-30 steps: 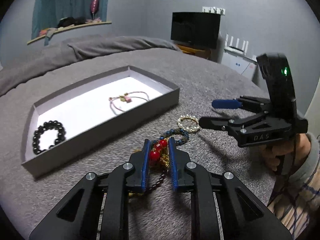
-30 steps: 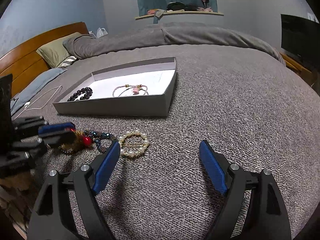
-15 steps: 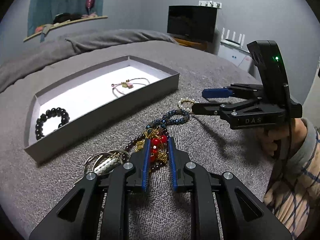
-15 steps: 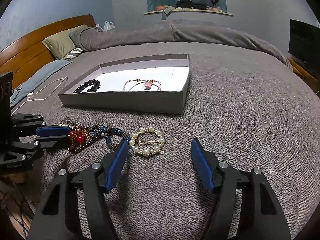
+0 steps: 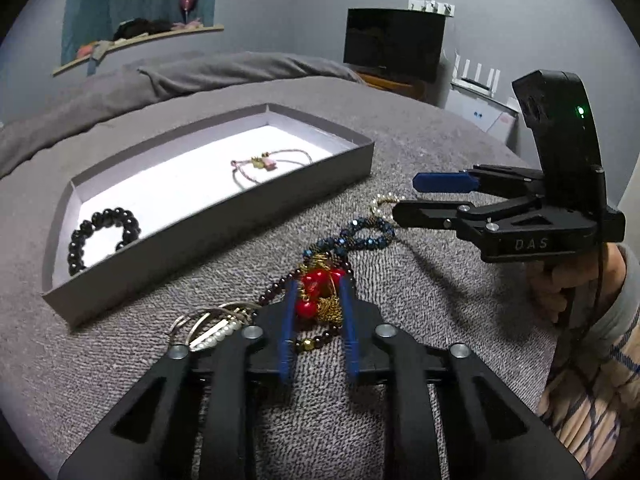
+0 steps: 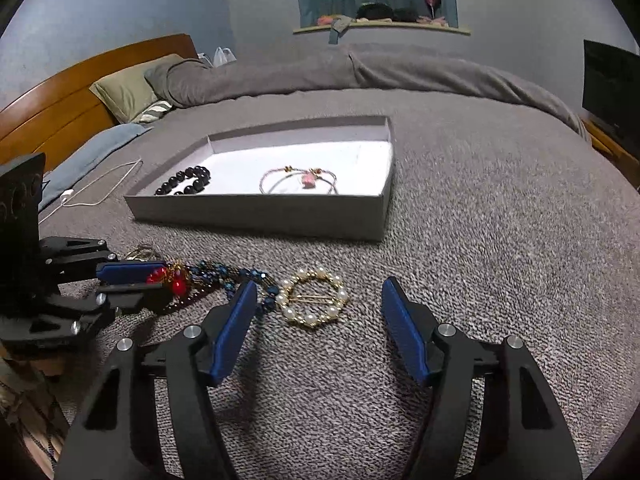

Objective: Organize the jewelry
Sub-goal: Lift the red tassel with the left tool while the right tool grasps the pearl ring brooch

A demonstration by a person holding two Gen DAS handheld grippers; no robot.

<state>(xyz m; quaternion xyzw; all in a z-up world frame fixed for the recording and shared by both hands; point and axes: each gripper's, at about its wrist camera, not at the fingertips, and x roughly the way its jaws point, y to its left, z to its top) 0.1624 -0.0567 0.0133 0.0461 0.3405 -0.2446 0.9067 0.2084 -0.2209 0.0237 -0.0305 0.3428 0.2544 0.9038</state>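
Note:
A grey tray (image 5: 224,216) (image 6: 260,216) on the bed holds a black bead bracelet (image 5: 104,236) (image 6: 184,184) and a thin pink cord bracelet (image 5: 268,164) (image 6: 300,180). In front of it lies a tangle: red-and-gold beaded piece (image 5: 318,292) (image 6: 170,278), blue bead strand (image 5: 360,238) (image 6: 228,276), silver rings with pearls (image 5: 208,324). A pearl-and-gold ring brooch (image 6: 314,300) lies to the right. My left gripper (image 5: 318,292) (image 6: 152,278) is shut on the red-and-gold piece. My right gripper (image 6: 318,304) (image 5: 404,200) is open, straddling the brooch just above the blanket.
The grey blanket (image 6: 480,240) covers the bed. A wooden headboard (image 6: 80,80) and pillows lie far left. A white cable (image 6: 100,188) lies left of the tray. A TV (image 5: 394,44) and white router (image 5: 476,76) stand beyond the bed's edge.
My left gripper has drawn back with the red-and-gold piece, stretching the tangle out and uncovering the silver rings. My right gripper has moved forward over the pearl brooch and narrowed slightly.

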